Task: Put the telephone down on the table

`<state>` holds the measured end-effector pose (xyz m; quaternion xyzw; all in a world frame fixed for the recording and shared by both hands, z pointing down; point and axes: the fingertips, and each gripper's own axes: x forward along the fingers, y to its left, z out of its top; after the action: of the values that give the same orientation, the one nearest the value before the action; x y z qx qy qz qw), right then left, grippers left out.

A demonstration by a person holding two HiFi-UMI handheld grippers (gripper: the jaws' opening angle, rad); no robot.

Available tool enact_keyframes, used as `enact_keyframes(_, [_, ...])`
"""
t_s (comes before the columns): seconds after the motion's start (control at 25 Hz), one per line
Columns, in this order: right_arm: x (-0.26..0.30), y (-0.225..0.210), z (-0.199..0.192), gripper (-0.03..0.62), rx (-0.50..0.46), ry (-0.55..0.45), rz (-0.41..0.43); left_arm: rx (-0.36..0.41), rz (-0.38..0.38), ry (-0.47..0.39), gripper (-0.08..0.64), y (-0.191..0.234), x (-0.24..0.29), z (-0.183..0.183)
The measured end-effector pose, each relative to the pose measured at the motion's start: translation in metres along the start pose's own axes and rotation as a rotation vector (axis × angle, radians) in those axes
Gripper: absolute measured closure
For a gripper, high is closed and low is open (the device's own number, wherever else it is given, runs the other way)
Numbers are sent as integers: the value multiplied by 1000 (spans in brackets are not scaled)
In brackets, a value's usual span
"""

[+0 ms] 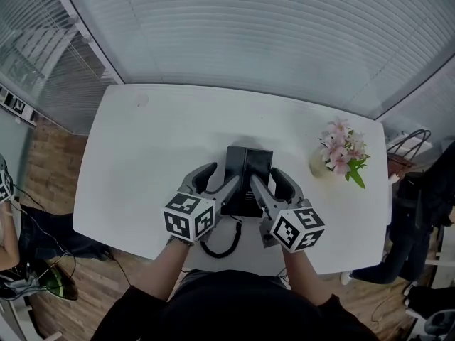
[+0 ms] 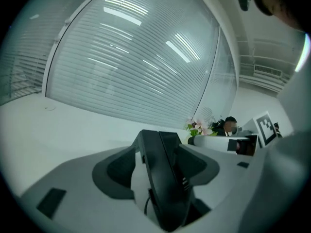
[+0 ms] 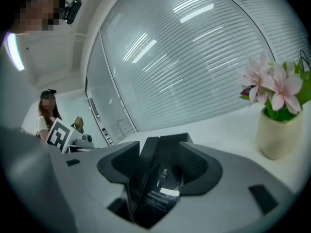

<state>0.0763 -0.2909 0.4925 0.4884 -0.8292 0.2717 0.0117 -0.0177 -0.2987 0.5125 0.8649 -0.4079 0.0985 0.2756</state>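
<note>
A black telephone lies on the white table near its front edge, handset side to the left. Its coiled cord loops over the front edge. My left gripper hovers over the phone's near left part, jaws spread wide; in the left gripper view a strip of white table shows between the left pad and the telephone. My right gripper hovers over the near right part, spread about as wide. The right gripper view frames the whole telephone between the jaws, beyond the pads.
A small vase of pink flowers stands on the table to the right of the phone. A wall of blinds runs behind the table. People stand off the table's right end, and another person is at the left.
</note>
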Motion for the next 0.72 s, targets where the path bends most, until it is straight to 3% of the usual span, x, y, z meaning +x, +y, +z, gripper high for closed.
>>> enact_keyframes(0.4, [-17,33,54,370,-132,-129,50,101,-16,-117,293,-29,-23,46])
enact_keyframes(0.72, [-31,56,92,411,-230,-211,75,173,-30,-217,367,-47,-37,84])
